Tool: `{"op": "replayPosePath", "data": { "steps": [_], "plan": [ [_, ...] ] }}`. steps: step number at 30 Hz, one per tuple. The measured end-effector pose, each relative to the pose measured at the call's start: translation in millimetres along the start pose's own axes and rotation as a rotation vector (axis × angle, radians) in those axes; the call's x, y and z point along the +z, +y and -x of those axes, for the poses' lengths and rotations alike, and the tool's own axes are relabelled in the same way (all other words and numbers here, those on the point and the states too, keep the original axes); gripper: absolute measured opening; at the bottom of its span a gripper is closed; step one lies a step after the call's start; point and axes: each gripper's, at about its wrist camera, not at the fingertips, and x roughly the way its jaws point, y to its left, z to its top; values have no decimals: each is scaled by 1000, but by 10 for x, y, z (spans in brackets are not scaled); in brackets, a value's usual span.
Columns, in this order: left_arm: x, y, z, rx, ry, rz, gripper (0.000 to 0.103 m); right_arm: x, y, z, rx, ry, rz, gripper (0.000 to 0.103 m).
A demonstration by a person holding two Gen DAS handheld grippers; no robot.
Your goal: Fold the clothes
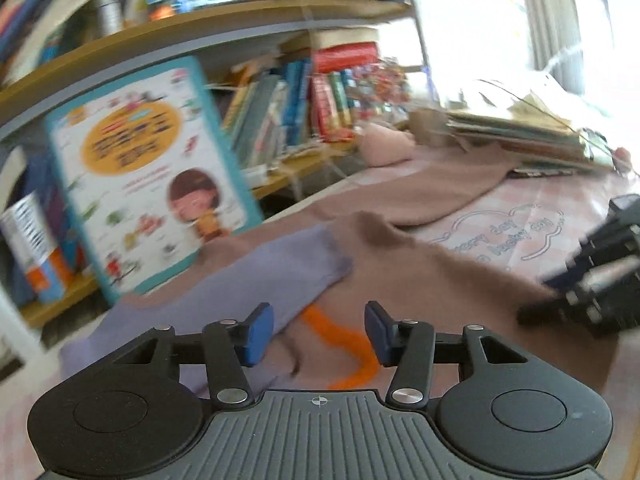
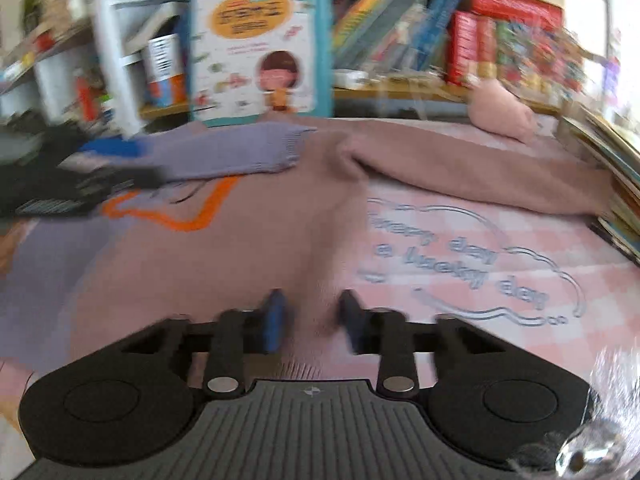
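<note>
Left wrist view: left gripper (image 1: 318, 334) jaws apart, nothing between the pads, hovering over a brown sweater (image 1: 420, 276) spread on the pink checked cloth (image 1: 516, 220), purple sleeve (image 1: 256, 276) folded across it, right gripper (image 1: 588, 280) at the sweater's right edge. Right wrist view: right gripper (image 2: 312, 320) pads stand a little apart, blurred, over the sweater's (image 2: 260, 240) hem edge, no clear grip; picture book (image 2: 260, 40) leans on the shelf behind

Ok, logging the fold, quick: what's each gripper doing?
Left gripper: open, holding nothing.
Right gripper: sweater fold between its jaws; grip cannot be told through blur.
</note>
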Motion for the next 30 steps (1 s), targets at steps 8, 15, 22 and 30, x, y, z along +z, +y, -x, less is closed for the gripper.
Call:
{"op": "replayPosePath", "data": {
  "steps": [8, 15, 22, 30],
  "plan": [
    [141, -409, -681, 45, 70, -161, 50, -103, 5, 35, -25, -56, -24, 38],
    [178, -459, -938, 121, 80, -181, 30, -118, 90, 23, -94, -57, 30, 44],
    [210, -180, -739, 152, -15, -73, 5, -124, 69, 18, -100, -55, 20, 48],
    [148, 1045, 476, 343, -238, 290, 5, -140, 91, 21, -115, -54, 29, 51]
  ]
}}
